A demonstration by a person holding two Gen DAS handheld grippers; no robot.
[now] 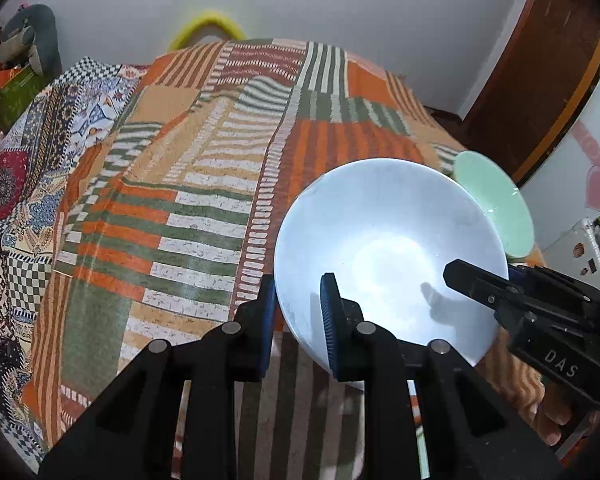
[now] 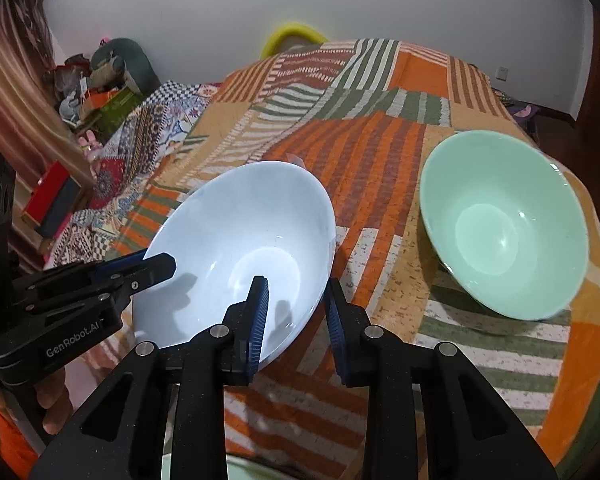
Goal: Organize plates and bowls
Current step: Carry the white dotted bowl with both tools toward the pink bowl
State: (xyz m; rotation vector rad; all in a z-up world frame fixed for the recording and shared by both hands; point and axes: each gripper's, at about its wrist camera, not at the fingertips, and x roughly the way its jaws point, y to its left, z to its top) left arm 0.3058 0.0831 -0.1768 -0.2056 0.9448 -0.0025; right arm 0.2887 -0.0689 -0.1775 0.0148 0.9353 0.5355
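Note:
A white bowl (image 1: 388, 248) (image 2: 240, 248) is tilted above the striped bedspread. My left gripper (image 1: 298, 320) straddles its left rim, one finger outside and one inside, jaws close around the wall. My right gripper (image 2: 296, 312) straddles the opposite rim the same way. Each gripper also shows in the other's view: the right gripper (image 1: 480, 284), the left gripper (image 2: 140, 272). A mint green bowl (image 2: 504, 224) (image 1: 496, 204) sits upright on the bed to the right of the white bowl.
The orange, green and white striped bedspread (image 1: 220, 184) (image 2: 380, 152) covers the bed. A patterned patchwork cloth (image 1: 28, 184) lies along its left side. Clutter and boxes (image 2: 84, 92) stand by the far left wall. A wooden door (image 1: 540, 80) is at right.

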